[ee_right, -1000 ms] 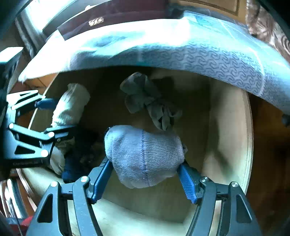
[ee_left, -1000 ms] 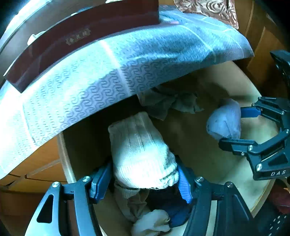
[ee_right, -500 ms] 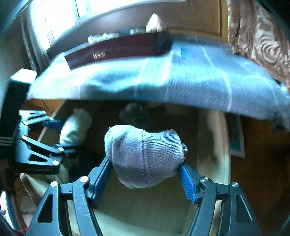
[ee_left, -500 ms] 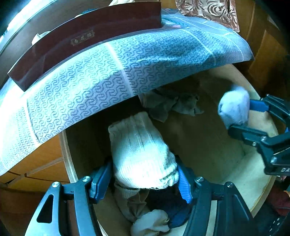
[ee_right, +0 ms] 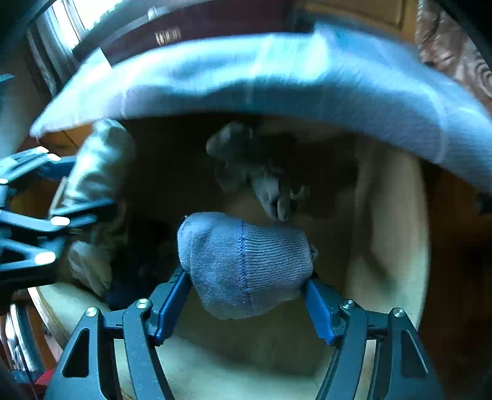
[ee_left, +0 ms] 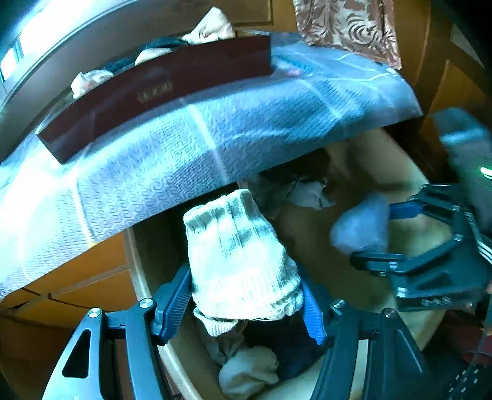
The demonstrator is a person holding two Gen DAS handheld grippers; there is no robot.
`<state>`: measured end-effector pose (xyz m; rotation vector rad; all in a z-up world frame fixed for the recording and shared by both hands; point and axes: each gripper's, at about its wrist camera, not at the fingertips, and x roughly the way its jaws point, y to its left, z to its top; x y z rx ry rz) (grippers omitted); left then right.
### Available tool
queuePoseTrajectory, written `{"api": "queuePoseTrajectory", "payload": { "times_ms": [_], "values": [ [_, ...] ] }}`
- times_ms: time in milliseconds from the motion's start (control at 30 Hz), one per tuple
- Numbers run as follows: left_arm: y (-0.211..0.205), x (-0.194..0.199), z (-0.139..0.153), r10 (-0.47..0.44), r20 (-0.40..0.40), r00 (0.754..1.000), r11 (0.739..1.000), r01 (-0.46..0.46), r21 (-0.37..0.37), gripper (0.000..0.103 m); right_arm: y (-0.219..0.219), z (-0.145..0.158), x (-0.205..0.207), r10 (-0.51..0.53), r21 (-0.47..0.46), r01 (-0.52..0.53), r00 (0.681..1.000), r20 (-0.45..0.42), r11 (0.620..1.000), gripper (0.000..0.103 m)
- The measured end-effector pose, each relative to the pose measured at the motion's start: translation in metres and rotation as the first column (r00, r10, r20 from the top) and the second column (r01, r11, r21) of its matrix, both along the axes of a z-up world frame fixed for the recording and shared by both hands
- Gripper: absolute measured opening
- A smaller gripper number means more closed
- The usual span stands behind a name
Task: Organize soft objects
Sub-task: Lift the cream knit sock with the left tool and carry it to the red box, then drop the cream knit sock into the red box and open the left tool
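My left gripper (ee_left: 246,301) is shut on a white ribbed sock (ee_left: 240,258) and holds it over the open wooden drawer (ee_left: 135,261). My right gripper (ee_right: 246,295) is shut on a rolled grey-blue sock (ee_right: 243,261) above the drawer floor; it also shows blurred in the left wrist view (ee_left: 363,227). The left gripper with the white sock shows at the left of the right wrist view (ee_right: 92,172). A crumpled grey sock (ee_right: 264,181) lies at the back of the drawer. Dark blue and white socks (ee_left: 264,360) lie under my left gripper.
A blue patterned cloth (ee_left: 215,135) overhangs the drawer from the top of the cabinet. A dark red box (ee_left: 160,92) holding socks sits on that cloth. A patterned curtain (ee_left: 347,27) hangs at the back right.
My right gripper rose with the grey-blue sock, then came back down over the drawer and is blurred by motion. My left gripper has lifted slightly and still holds the white sock.
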<state>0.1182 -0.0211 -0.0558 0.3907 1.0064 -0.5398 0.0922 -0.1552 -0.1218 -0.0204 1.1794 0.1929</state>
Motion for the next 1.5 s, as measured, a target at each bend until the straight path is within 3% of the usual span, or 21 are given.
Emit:
{"api": "queuePoseTrajectory", "payload": {
  "times_ms": [100, 200, 367, 467, 700, 833, 1000, 1233, 1500],
  "values": [
    [0.004, -0.011, 0.016, -0.008, 0.023, 1.000, 1.000, 0.008, -0.010, 0.065, -0.004, -0.003, 0.014, -0.004, 0.090, 0.011, 0.997, -0.079, 0.996, 0.071],
    [0.008, -0.017, 0.032, -0.017, 0.031, 0.999, 0.999, 0.018, -0.046, 0.065, 0.000, 0.000, 0.018, 0.013, 0.032, -0.011, 0.998, -0.054, 0.999, 0.071],
    [0.009, -0.015, 0.052, -0.017, 0.075, 0.997, 0.999, 0.020, -0.050, 0.065, 0.006, -0.010, 0.019, 0.024, 0.052, -0.020, 0.997, -0.078, 0.998, 0.071],
    [0.012, -0.002, 0.063, 0.000, 0.111, 0.994, 0.996, 0.010, -0.091, 0.065, 0.007, -0.001, 0.015, 0.033, 0.041, -0.032, 0.999, -0.013, 0.999, 0.072],
    [0.015, 0.042, 0.120, 0.055, 0.250, 0.967, 0.992, -0.025, -0.121, 0.065, 0.012, 0.000, 0.010, 0.034, 0.037, -0.033, 0.999, -0.019, 0.999, 0.072],
    [0.018, 0.079, 0.132, 0.124, 0.310, 0.943, 0.989, -0.093, -0.114, 0.065, 0.019, 0.012, 0.004, 0.044, 0.042, -0.045, 0.999, 0.013, 0.998, 0.072],
    [0.030, 0.130, 0.121, 0.213, 0.256, 0.943, 0.972, -0.179, -0.151, 0.065, 0.015, 0.017, 0.002, 0.021, 0.033, -0.023, 0.998, 0.067, 0.999, 0.072],
    [0.031, 0.178, 0.099, 0.259, 0.220, 0.940, 0.964, -0.236, -0.126, 0.065, 0.012, 0.012, 0.002, -0.004, 0.038, 0.001, 0.998, 0.058, 0.999, 0.072],
    [0.033, 0.213, 0.072, 0.340, 0.161, 0.926, 0.940, -0.328, -0.097, 0.065, 0.008, 0.020, -0.001, -0.067, 0.071, 0.059, 0.990, 0.124, 0.996, 0.072]
  ]
}}
